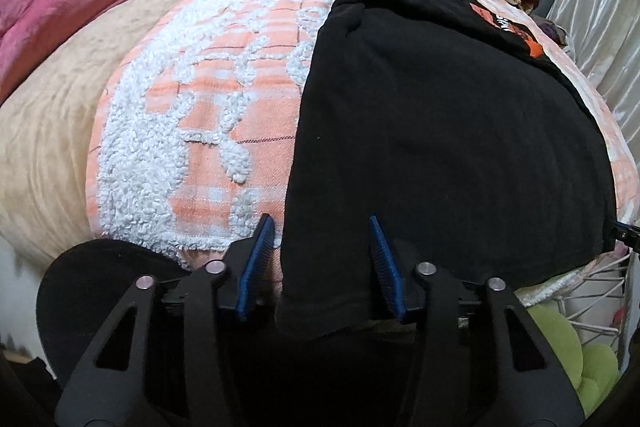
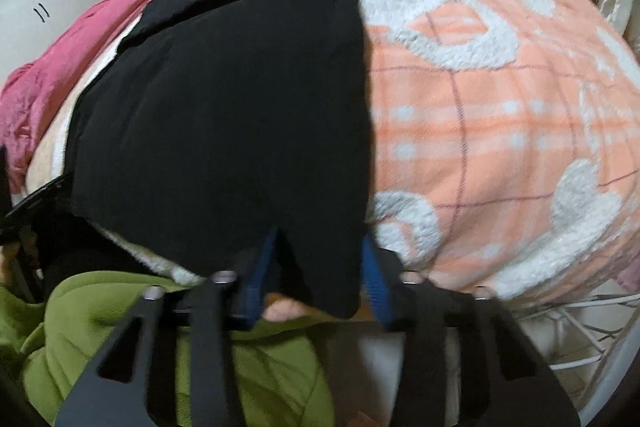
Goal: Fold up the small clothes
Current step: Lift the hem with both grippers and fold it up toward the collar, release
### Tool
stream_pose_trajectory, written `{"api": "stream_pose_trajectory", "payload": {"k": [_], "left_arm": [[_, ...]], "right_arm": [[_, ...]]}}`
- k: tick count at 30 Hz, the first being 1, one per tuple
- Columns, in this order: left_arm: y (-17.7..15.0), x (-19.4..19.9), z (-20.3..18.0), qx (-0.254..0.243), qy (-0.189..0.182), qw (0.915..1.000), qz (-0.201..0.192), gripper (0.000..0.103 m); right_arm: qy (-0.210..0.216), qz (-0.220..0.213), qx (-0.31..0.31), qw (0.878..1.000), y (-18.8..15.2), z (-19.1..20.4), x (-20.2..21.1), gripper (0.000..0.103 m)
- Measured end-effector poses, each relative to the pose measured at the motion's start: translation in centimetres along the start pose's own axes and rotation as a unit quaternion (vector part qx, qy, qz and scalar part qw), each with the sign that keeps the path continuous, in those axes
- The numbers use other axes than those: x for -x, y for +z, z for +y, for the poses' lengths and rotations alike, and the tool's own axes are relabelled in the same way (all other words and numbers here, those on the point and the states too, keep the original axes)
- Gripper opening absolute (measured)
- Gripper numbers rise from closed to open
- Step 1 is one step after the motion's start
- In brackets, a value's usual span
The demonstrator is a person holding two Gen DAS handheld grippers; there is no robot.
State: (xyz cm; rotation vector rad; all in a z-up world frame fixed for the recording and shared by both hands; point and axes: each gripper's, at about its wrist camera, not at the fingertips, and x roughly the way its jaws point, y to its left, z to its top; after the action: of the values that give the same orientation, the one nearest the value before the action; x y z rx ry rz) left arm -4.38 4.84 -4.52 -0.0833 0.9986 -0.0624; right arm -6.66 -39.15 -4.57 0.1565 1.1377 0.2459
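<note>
Left wrist view shows the left gripper fingers straddling the black shirt hem, unclamped; the right gripper likewise. Next: pinch, lift, fold forward.

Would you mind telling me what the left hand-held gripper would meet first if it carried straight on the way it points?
Most likely the black garment: its near corner already lies between the left hand-held gripper's blue pads, with the orange-and-white blanket beneath it.
</note>
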Motion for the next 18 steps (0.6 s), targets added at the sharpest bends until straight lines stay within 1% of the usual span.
{"api": "stream_pose_trajectory", "payload": {"k": [2,3,5,7,12,15,18], "left_arm": [[0.1,0.3,0.0,0.005,-0.002,1.0000,-0.004,0.023],[0.1,0.4,0.1,0.006,-0.001,1.0000,-0.006,0.016],[0.3,0.9,0.6,0.017,-0.011,0.9997,-0.010,0.002],[0.7,1.7,1.1,0.035,-0.044,0.9983,-0.014,0.002],[2.0,3.5,1.0,0.033,-0.062,0.9968,-0.038,0.002],[3.4,4.2,1.1,0.042,-0.082,0.9945,-0.049,0.002],[5.5,5.1,1.3,0.051,-0.098,0.9917,-0.065,0.002]], "right_arm": [[0.003,-0.003,0.001,1.000,-0.1,0.0,0.3,0.020],[0.011,-0.004,-0.004,1.000,-0.1,-0.2,0.4,0.013],[0.035,-0.007,-0.015,0.999,0.0,-0.5,1.0,0.010],[0.054,-0.014,-0.018,0.998,0.4,-0.6,1.7,0.009],[0.089,-0.044,-0.022,0.995,1.5,-0.7,3.6,0.009],[0.103,-0.068,-0.017,0.992,2.5,-0.7,4.9,0.009],[0.110,-0.095,-0.012,0.989,4.0,-0.6,6.1,0.009]]}}
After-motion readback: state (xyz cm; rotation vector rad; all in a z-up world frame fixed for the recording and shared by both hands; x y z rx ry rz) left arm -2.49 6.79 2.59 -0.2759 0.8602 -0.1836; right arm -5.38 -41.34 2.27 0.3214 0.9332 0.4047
